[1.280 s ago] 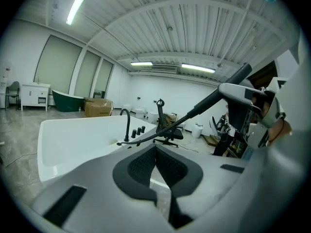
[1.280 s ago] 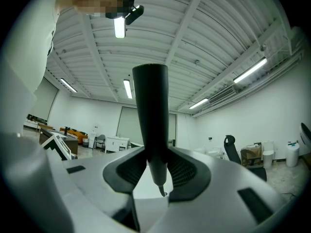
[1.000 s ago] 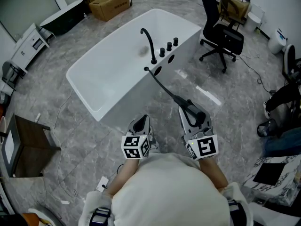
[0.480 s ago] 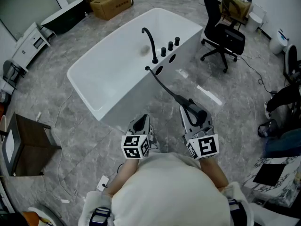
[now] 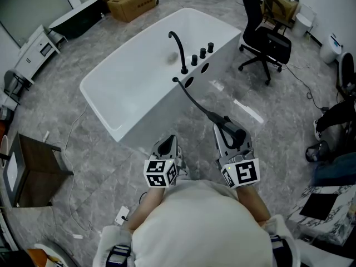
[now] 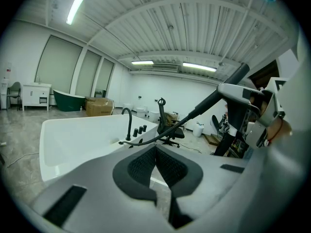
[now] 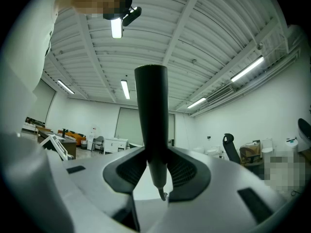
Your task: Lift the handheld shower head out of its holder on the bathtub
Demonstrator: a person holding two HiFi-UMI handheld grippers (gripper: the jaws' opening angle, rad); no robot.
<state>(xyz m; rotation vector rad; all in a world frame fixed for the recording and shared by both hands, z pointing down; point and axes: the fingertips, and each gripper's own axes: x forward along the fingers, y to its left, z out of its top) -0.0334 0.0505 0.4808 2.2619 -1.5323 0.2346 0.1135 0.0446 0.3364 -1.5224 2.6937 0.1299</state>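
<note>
Unmoved since a second ago: left gripper (image 5: 166,144), right gripper (image 5: 228,133) and hose (image 5: 194,100); only a slight drift of the head view noted. Right jaws clamped on the black shower head (image 7: 151,115), already out of its holder (image 5: 176,81) and well clear of the bathtub (image 5: 111,128). Left jaws closed together, empty, idle alongside.

Risks, as judged: slipping or twisting of the smooth round handle between the pads under the hose's pull; a jerk on the rim fitting if backed away further with the hose drawn tight.

Nearby: faucet (image 5: 178,52) and knobs (image 5: 202,52) on the rim, office chair (image 5: 266,38) well apart to the right, cardboard box (image 5: 131,2) beyond the tub. No obstruction along the hose's run.
</note>
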